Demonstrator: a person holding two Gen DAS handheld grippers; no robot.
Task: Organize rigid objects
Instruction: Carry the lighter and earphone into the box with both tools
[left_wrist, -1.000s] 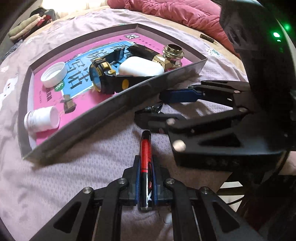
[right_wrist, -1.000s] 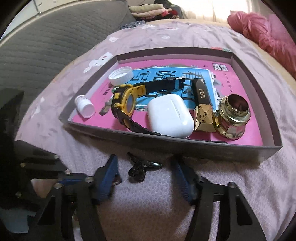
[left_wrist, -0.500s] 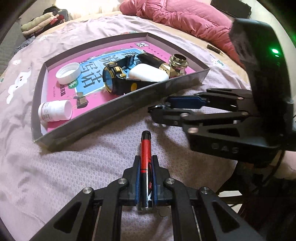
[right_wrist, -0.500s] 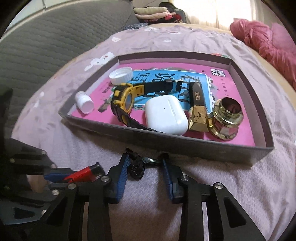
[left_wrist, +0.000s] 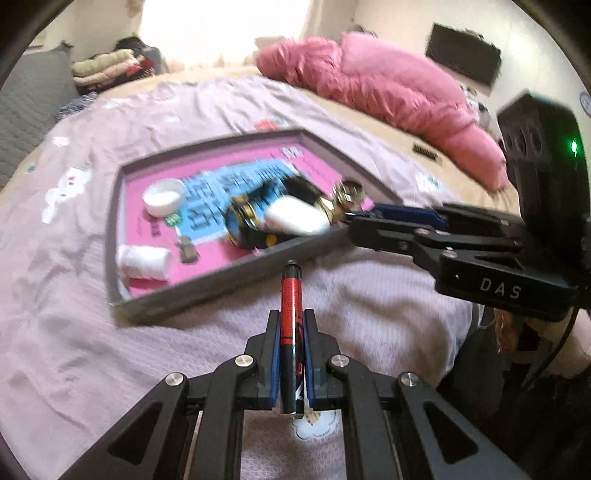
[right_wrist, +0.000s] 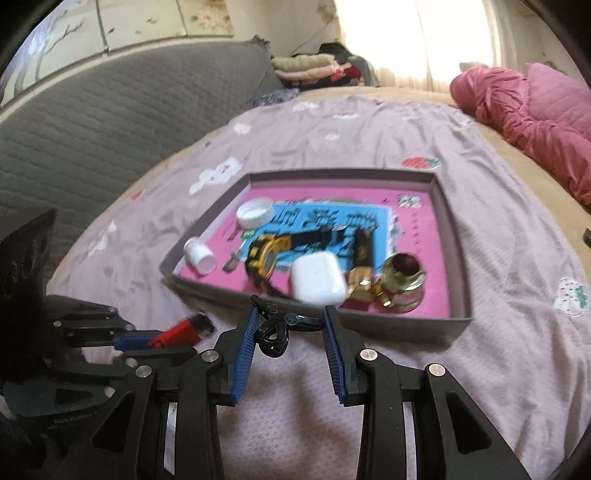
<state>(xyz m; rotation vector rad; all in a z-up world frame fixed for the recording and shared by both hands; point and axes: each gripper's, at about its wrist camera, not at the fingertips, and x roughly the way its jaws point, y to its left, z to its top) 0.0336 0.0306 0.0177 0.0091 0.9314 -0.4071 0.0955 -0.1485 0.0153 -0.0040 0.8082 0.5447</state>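
Note:
My left gripper is shut on a red lighter, held above the lilac bedspread just short of the grey tray. The lighter also shows in the right wrist view. My right gripper is shut on a small black clip, lifted off the bed near the tray's front wall. In the tray lie a yellow-black watch, a white earbud case, a brass fitting, a white cap and a white bottle.
A pink quilt lies bunched at the far right of the bed. A grey padded headboard and folded clothes stand behind the tray. The tray sits on a lilac bedspread.
Both grippers have risen from the bed. The right gripper closed on the black clip and lifted it. The left gripper kept hold of the red lighter.

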